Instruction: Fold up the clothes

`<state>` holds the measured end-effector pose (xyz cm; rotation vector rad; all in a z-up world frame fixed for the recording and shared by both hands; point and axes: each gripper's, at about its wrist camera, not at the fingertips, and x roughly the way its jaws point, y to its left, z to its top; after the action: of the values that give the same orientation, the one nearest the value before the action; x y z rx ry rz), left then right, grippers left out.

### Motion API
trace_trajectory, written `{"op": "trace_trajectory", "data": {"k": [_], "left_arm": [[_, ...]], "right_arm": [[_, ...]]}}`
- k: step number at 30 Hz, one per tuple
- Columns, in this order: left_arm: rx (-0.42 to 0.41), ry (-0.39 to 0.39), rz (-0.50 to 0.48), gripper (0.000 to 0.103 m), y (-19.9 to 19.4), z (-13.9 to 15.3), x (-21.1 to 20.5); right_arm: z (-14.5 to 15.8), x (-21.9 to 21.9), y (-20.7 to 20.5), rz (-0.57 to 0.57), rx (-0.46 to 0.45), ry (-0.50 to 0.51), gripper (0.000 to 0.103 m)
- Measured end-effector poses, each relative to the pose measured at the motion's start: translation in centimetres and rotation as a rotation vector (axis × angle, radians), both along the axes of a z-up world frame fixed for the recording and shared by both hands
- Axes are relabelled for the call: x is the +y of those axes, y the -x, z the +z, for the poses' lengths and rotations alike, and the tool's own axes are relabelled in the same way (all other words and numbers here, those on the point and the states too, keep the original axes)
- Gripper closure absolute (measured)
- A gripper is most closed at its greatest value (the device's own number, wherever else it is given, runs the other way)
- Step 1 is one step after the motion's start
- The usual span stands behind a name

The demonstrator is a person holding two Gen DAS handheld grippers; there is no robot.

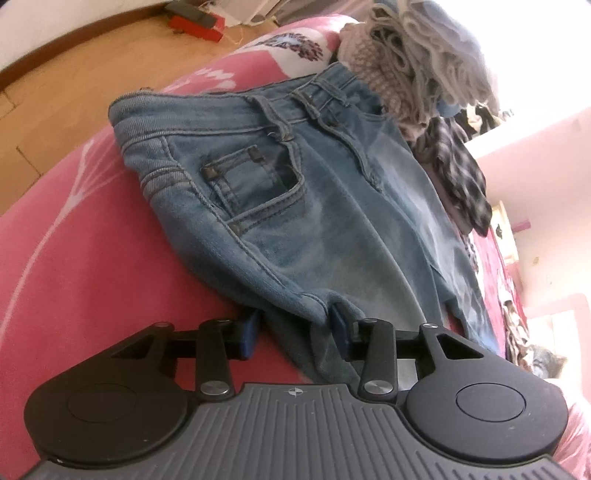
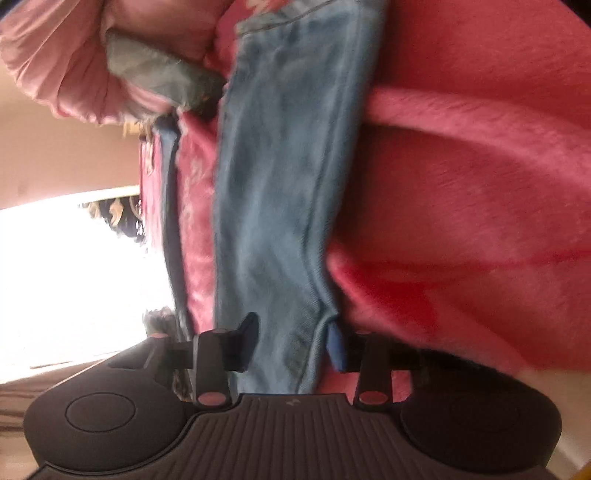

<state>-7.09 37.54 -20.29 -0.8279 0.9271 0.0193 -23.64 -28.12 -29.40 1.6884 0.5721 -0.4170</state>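
A pair of light blue jeans (image 1: 295, 192) lies on a pink bedspread (image 1: 92, 229), waistband and front pocket toward the far side. My left gripper (image 1: 295, 325) has its jaws apart around a bunched fold of the jeans' edge, denim between the fingers. In the right wrist view a jeans leg (image 2: 280, 184) runs away from the camera over the pink bedspread (image 2: 461, 184). My right gripper (image 2: 291, 339) also has its jaws apart, with the leg end lying between the fingers. That view is blurred.
A heap of unfolded clothes (image 1: 417, 62) with a plaid garment (image 1: 461, 177) sits beyond the jeans' waistband. Wooden floor (image 1: 62, 85) with a red box (image 1: 195, 24) lies past the bed's left edge. A pink pillow (image 2: 74, 66) and grey cloth (image 2: 162, 74) lie at the far left.
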Motion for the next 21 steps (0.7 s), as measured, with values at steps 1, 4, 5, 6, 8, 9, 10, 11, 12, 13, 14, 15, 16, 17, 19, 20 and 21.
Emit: {"op": "trace_trajectory", "data": {"k": [1,4,5,6,8,9,10,11,12,13,14,15,16,17,19,20,21], "left_arm": [[-0.003,-0.013,-0.011,0.069,0.1,0.1,0.0],[0.005,-0.049,-0.024,0.076,-0.3,0.2,-0.3],[0.01,-0.071,-0.031,0.081,-0.5,0.2,-0.5],[0.011,-0.098,-0.041,0.083,-0.7,0.5,-0.8],[0.011,-0.14,-0.062,0.091,-0.6,1.5,-1.2],[0.01,-0.154,-0.073,0.092,-0.5,2.3,-1.2],[0.009,-0.166,-0.083,0.096,-0.3,3.2,-1.2],[0.008,-0.183,-0.093,0.097,-0.2,3.9,-1.3],[0.009,-0.206,-0.106,0.097,0.0,4.6,-1.2],[0.012,-0.226,-0.121,0.097,0.1,4.9,-1.2],[0.028,-0.242,-0.136,0.097,0.1,4.6,-1.2],[0.048,-0.257,-0.149,0.097,0.0,4.1,-1.1],[0.077,-0.264,-0.161,0.097,-0.2,3.2,-1.1],[0.103,-0.267,-0.174,0.096,-0.4,2.0,-1.1],[0.087,-0.258,-0.186,0.095,-0.3,1.1,-0.9],[0.076,-0.248,-0.188,0.093,-0.1,1.2,-0.7],[0.067,-0.237,-0.189,0.092,0.1,1.3,-0.4]], "right_arm": [[-0.1,-0.1,-0.4,0.0,0.005,0.008,0.074],[1.8,-0.4,-2.8,0.095,0.072,0.129,0.089],[2.9,-0.4,-3.2,0.121,0.083,0.166,0.089],[4.1,-0.4,-3.6,0.149,0.089,0.207,0.092],[6.8,-0.4,-4.2,0.209,0.11,0.279,0.093],[7.7,-0.4,-4.4,0.227,0.129,0.295,0.093],[7.7,-0.3,-4.2,0.243,0.154,0.295,0.094],[7.5,-0.3,-3.8,0.258,0.179,0.292,0.094],[7.4,-0.3,-3.5,0.274,0.205,0.288,0.094],[6.4,-0.2,-2.8,0.278,0.233,0.263,0.094],[5.1,-0.2,-2.1,0.279,0.262,0.233,0.094],[4.0,-0.2,-1.1,0.273,0.261,0.211,0.094],[3.5,-0.2,-0.3,0.255,0.24,0.192,0.093],[3.2,-0.2,0.6,0.236,0.215,0.172,0.092],[2.7,-0.4,1.9,0.191,0.175,0.143,0.086],[2.7,-0.5,2.4,0.166,0.16,0.136,0.083],[2.6,-0.6,2.9,0.14,0.146,0.128,0.077]]}}
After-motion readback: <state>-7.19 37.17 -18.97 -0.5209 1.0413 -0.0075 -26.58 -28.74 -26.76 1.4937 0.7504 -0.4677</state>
